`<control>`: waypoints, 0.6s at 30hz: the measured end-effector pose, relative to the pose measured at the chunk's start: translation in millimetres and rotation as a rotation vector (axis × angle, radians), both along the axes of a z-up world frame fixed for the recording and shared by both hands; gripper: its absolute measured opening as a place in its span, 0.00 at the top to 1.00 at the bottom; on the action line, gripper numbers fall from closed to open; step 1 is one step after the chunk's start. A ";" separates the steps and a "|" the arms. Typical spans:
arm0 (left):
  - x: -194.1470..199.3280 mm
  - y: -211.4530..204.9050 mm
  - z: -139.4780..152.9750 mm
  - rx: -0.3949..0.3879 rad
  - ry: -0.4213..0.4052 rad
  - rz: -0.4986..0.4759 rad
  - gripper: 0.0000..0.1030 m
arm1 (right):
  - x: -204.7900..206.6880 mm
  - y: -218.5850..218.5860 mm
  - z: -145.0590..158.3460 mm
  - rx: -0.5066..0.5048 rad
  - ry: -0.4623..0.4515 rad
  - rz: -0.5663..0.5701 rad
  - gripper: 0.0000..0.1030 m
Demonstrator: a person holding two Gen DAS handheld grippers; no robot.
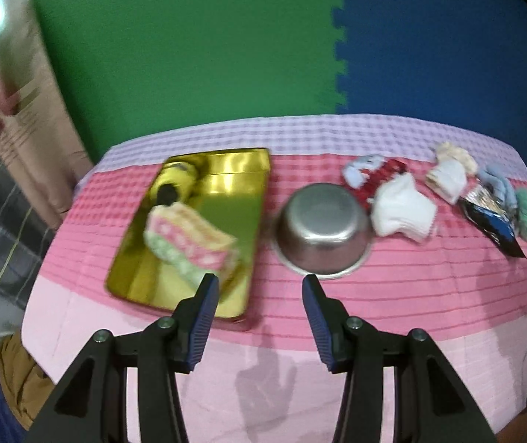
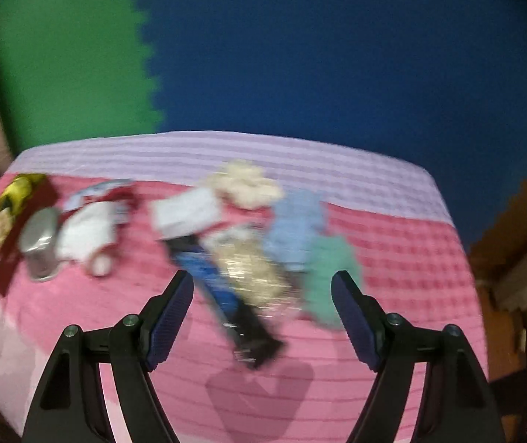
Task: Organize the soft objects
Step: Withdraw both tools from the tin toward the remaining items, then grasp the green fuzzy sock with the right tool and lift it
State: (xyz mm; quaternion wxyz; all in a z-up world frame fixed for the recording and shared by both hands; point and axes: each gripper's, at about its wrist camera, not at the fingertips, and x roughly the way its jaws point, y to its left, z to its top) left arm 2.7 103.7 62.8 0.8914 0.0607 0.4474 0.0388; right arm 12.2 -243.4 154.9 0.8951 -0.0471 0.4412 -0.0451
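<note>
A gold tray (image 1: 234,199) lies on the pink cloth at the left and holds a pink, green and cream soft piece (image 1: 189,243) and a yellow and black item (image 1: 176,182). My left gripper (image 1: 259,280) hovers open and empty above the tray's near right corner. Right of a steel bowl (image 1: 322,225) lie a white cloth (image 1: 400,208), a red patterned piece (image 1: 378,177) and more soft things. In the blurred right wrist view, my right gripper (image 2: 263,280) hangs open and empty over a dark snack packet (image 2: 234,288), a light blue cloth (image 2: 295,229) and a teal cloth (image 2: 328,277).
A cream fluffy piece (image 2: 245,182) and a white folded cloth (image 2: 189,210) lie behind the packet. The bowl (image 2: 40,240) and tray (image 2: 5,217) show at far left. Green and blue foam mats (image 1: 226,44) form the back wall. The table's right edge (image 2: 459,243) borders wooden furniture.
</note>
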 end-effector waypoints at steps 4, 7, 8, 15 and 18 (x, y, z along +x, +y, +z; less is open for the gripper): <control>15.4 -29.0 -11.0 -0.019 0.035 -0.048 0.53 | 2.6 -45.8 -19.7 0.025 0.029 -0.081 0.28; 28.2 -47.8 -19.4 -0.021 0.059 -0.073 0.53 | 5.1 -65.6 -34.4 0.043 0.057 -0.099 0.29; 32.9 -55.1 -22.0 -0.026 0.065 -0.087 0.53 | 6.2 -67.8 -38.1 0.049 0.062 -0.097 0.29; 62.4 -97.0 -37.4 -0.046 0.096 -0.154 0.53 | 27.3 -71.1 -58.6 0.057 0.080 -0.083 0.31; 75.1 -113.5 -44.5 -0.052 0.103 -0.185 0.53 | 34.5 -76.6 -64.7 0.090 0.089 -0.084 0.55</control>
